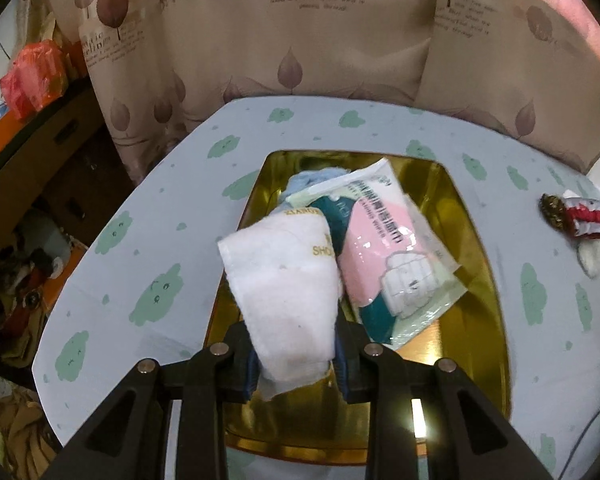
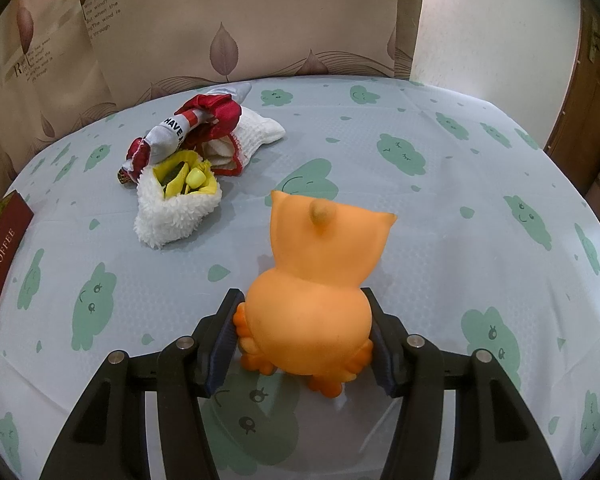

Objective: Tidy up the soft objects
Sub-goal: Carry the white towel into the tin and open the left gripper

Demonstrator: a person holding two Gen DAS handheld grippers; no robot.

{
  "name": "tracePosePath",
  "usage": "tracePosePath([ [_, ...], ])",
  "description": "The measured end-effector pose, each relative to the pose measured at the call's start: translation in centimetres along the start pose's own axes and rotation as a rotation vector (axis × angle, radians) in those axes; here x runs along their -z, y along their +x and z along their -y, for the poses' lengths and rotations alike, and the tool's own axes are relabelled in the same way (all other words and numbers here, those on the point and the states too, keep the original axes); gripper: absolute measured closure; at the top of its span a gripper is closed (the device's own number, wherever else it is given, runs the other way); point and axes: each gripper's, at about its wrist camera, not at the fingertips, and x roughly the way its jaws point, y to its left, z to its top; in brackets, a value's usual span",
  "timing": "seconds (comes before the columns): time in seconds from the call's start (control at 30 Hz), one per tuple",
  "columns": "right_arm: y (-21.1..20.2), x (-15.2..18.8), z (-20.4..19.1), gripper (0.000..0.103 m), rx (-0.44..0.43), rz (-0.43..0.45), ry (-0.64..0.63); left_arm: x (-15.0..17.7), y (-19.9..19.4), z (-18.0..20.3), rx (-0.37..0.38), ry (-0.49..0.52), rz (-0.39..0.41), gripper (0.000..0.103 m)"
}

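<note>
We see left gripper (image 1: 296, 360) clamped on white towel (image 1: 284, 296) over gold tin (image 1: 476, 248) — right gripper (image 2: 304, 340) squeezing orange owl toy (image 2: 320, 276) above tablecloth (image 2: 440, 240).

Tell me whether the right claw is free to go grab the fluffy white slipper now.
Probably not yet. The right claw is shut on the orange owl toy, so it has no free grip. The path looks open, though: bare tablecloth lies between it and the fluffy white slipper, ahead to its left.
</note>
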Motion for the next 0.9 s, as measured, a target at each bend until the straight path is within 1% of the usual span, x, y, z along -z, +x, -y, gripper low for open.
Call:
tracePosePath([
  [0.2, 0.0, 0.0, 0.0, 0.048, 0.001, 0.0, -0.001, 0.3, 1.2, -0.2, -0.012, 0.003, -0.026, 0.07],
  [0.3, 0.1, 0.1, 0.0, 0.048, 0.003, -0.001, -0.002, 0.5, 1.5, -0.1, -0.017, 0.017, -0.039, 0.064],
  [0.37, 0.0, 0.0, -0.1, 0.048, 0.006, -0.001, -0.006, 0.5, 1.6, -0.1, -0.035, 0.027, -0.04, 0.063],
  [0.43, 0.1, 0.0, -0.1, 0.048, 0.006, -0.001, -0.007, 0.6, 1.6, -0.2, -0.029, 0.029, -0.045, 0.054],
  [0.5, 0.1, 0.0, -0.2, 0.048, 0.007, -0.001, -0.009, 0.6, 1.4, -0.3, -0.018, 0.029, -0.046, 0.05],
  [0.63, 0.1, 0.1, -0.2, 0.048, 0.012, -0.002, -0.014, 0.6, 1.0, -0.4, -0.01, 0.035, -0.032, 0.048],
  [0.9, 0.2, 0.0, -0.4, 0.048, 0.024, -0.004, -0.027, 0.2, -0.2, -1.7, 0.047, -0.018, -0.014, 0.047],
])
